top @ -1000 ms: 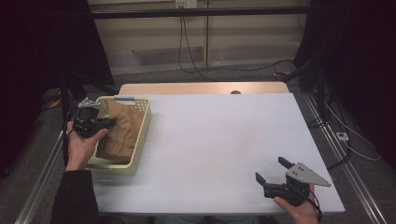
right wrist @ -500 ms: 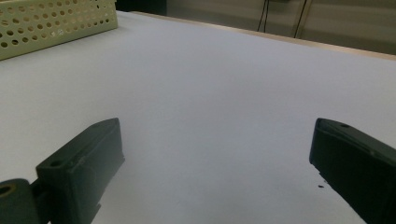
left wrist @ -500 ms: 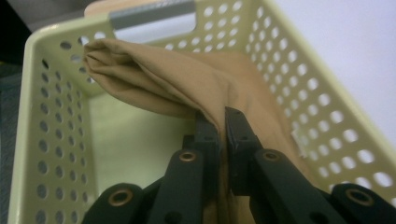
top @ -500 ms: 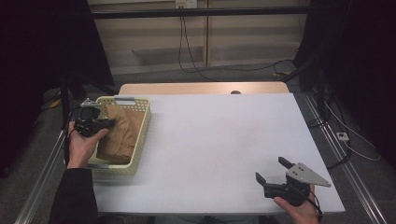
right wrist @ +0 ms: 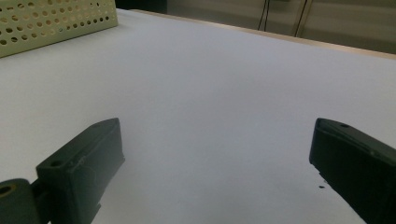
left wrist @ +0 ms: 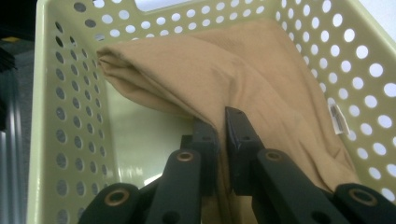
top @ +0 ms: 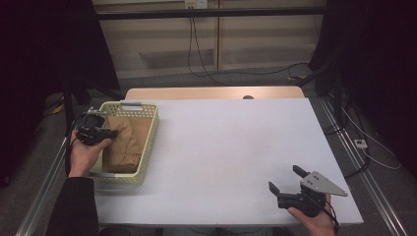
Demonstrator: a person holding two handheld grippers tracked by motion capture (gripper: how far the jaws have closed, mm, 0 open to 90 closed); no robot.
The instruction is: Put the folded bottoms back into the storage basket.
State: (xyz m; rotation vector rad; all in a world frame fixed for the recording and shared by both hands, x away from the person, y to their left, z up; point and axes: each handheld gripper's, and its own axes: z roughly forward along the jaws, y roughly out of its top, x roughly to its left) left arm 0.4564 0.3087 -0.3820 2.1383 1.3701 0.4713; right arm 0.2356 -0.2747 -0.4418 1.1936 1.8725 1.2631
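Note:
A tan folded cloth lies in a pale yellow perforated basket at the table's left. My left gripper reaches in over the basket's left wall. In the left gripper view its jaws are shut on a fold of the cloth, whose edge is lifted off the basket floor. My right gripper rests near the table's front right edge, open, with bare white table between its jaws.
The white table stretches between the basket and the right gripper. A corner of the basket shows far off in the right gripper view. A wooden strip runs along the table's back edge, with cables on the floor behind.
The left gripper has shifted slightly toward the basket's left wall, still pinching the cloth. The right gripper has stayed put.

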